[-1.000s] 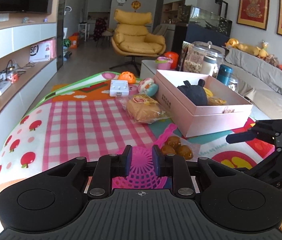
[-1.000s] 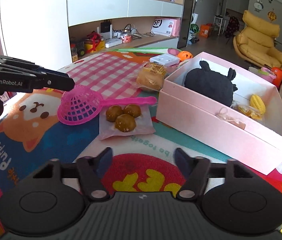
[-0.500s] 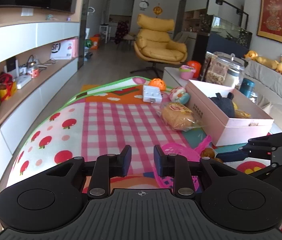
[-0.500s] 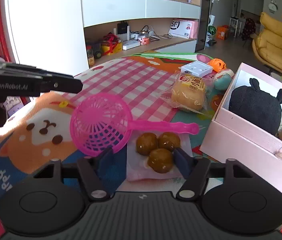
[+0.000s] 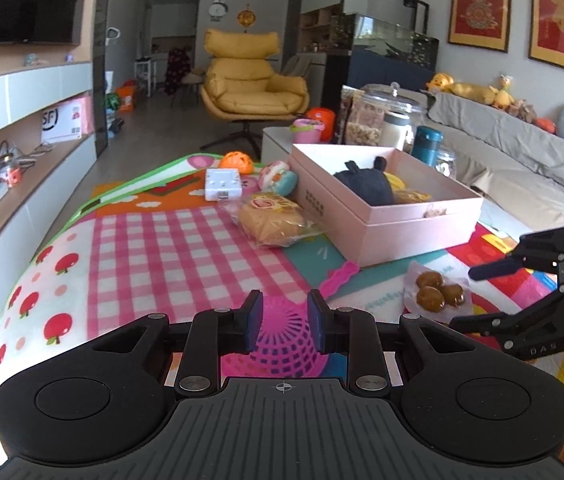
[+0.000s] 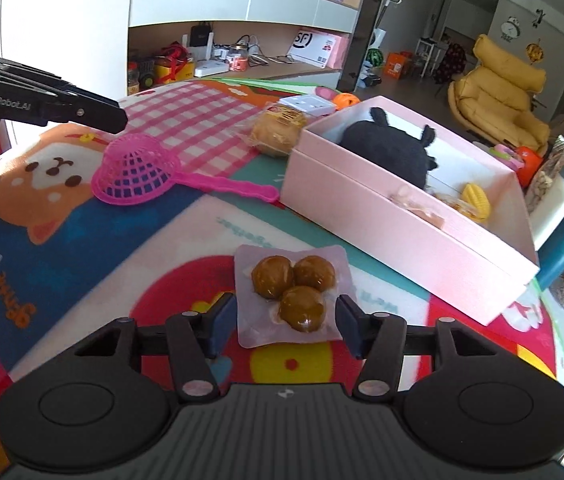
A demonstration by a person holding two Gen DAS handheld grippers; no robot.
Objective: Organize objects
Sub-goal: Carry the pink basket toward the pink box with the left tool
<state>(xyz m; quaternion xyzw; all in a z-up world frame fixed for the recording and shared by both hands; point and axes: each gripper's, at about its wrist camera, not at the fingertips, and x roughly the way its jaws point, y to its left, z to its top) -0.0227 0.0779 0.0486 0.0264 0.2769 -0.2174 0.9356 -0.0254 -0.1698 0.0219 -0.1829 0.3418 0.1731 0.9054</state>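
A pink plastic strainer point(image 5: 282, 334) lies on the colourful mat, its net between my left gripper's point(image 5: 282, 326) open fingers; it also shows in the right wrist view point(image 6: 137, 174). A clear packet of three brown balls point(image 6: 292, 290) lies between the open fingers of my right gripper point(image 6: 286, 320); it shows in the left wrist view too point(image 5: 436, 292). A pink open box point(image 6: 410, 224) holds a black plush toy point(image 6: 386, 148) and yellow snacks point(image 6: 476, 200). The box shows in the left wrist view point(image 5: 386, 216).
A wrapped bun point(image 5: 271, 222), a white switch box point(image 5: 221, 184), an orange ball point(image 5: 235, 160) and a round toy point(image 5: 279, 178) lie at the mat's far end. Jars point(image 5: 386, 120) and a teal bottle point(image 5: 426, 142) stand behind the box. Shelving runs along the left.
The right gripper has drawn back from the strainer and now frames the packet of brown balls. The left gripper has swung right and down over the strainer's net. Both stayed open.
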